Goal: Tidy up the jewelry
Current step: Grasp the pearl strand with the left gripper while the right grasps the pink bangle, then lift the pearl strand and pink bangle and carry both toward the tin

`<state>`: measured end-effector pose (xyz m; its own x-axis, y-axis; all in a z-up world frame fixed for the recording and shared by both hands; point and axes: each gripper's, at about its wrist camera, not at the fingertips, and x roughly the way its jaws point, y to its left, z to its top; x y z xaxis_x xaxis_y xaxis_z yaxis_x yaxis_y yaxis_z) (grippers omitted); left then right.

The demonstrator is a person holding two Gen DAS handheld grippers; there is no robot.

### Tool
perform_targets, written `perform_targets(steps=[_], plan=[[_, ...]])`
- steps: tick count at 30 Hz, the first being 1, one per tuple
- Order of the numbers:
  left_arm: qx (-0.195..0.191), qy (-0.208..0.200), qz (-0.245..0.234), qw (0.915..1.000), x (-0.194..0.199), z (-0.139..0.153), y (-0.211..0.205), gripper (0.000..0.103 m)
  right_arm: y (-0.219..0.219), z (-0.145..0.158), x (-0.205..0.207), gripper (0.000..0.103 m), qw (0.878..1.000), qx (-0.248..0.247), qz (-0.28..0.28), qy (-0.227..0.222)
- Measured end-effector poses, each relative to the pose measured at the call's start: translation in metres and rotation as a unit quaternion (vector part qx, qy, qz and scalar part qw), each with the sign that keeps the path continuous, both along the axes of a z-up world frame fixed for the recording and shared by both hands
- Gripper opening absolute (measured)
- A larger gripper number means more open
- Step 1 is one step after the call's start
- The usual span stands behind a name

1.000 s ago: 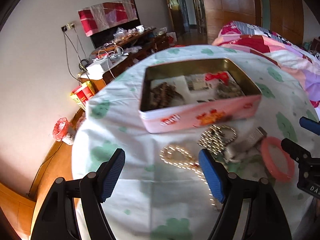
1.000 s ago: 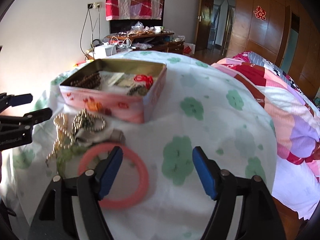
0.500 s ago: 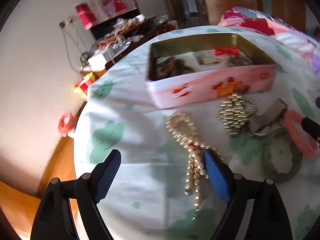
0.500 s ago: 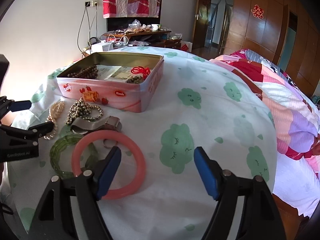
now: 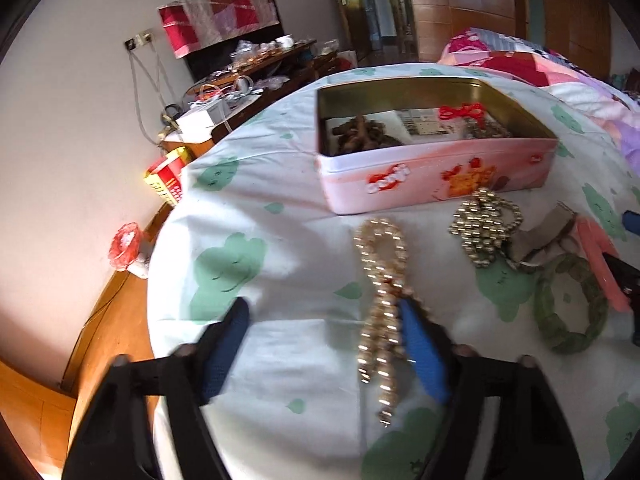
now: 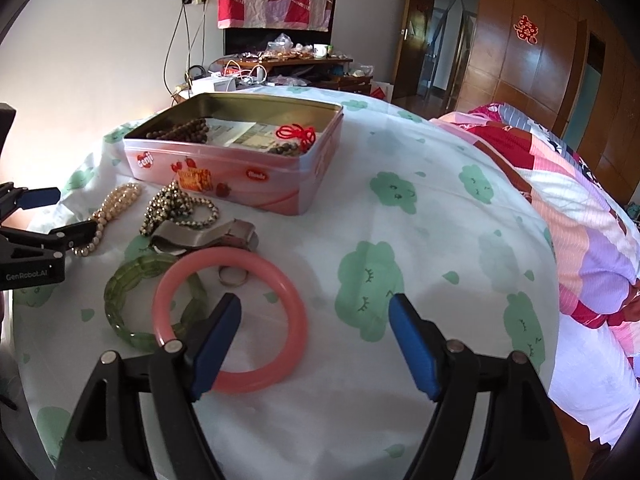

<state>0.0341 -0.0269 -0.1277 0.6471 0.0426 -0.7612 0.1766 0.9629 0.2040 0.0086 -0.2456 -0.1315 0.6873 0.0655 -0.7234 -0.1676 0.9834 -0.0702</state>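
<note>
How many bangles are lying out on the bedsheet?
2. The pink bangle lies nearest the right gripper, overlapping the green bangle just left of it. None visible in the tin.

Two close, downward-tilted wrist views, both sharing the tin (image 5: 436, 168) (image 6: 240, 168)

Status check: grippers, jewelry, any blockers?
Left gripper open, jaws just closing around pearl necklace. Right gripper open, empty, over pink bangle. Tin open, nothing blocking.
</note>
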Motion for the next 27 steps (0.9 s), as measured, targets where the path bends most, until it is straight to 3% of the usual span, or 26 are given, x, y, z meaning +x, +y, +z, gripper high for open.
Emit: perform_targets(steps=[1, 2, 4, 5, 8, 10, 27], plan=[[0.002, 0.0, -0.009, 1.0, -0.001, 0.0, -0.004, 0.047, 0.0, -0.002, 0.001, 0.075, 1.0, 0.0, 0.0, 0.007], [0.008, -0.001, -0.019, 0.9998, -0.003, 0.0, -0.009, 0.042, 0.0, -0.004, 0.003, 0.065, 1.0, 0.0, 0.0, 0.014], [0.026, -0.007, -0.037, 0.9989, -0.007, -0.001, -0.019, 0.025, -0.002, -0.004, 0.003, 0.057, 1.0, 0.013, 0.009, 0.019], [0.026, -0.006, -0.044, 0.9987, -0.009, -0.002, -0.022, 0.02, -0.002, -0.004, 0.003, 0.049, 0.999, 0.019, 0.013, 0.022], [0.015, -0.004, -0.051, 0.9986, -0.009, -0.002, -0.02, 0.017, 0.001, -0.003, 0.001, 0.011, 0.999, 0.026, 0.026, 0.023], [0.004, -0.003, -0.048, 0.9988, -0.009, 0.0, -0.017, 0.012, 0.003, -0.003, -0.002, 0.012, 0.999, 0.026, 0.033, 0.02], [-0.03, -0.025, -0.03, 0.9988, -0.014, 0.026, 0.001, 0.012, -0.008, 0.022, -0.007, 0.011, 0.998, 0.054, 0.016, -0.03]])
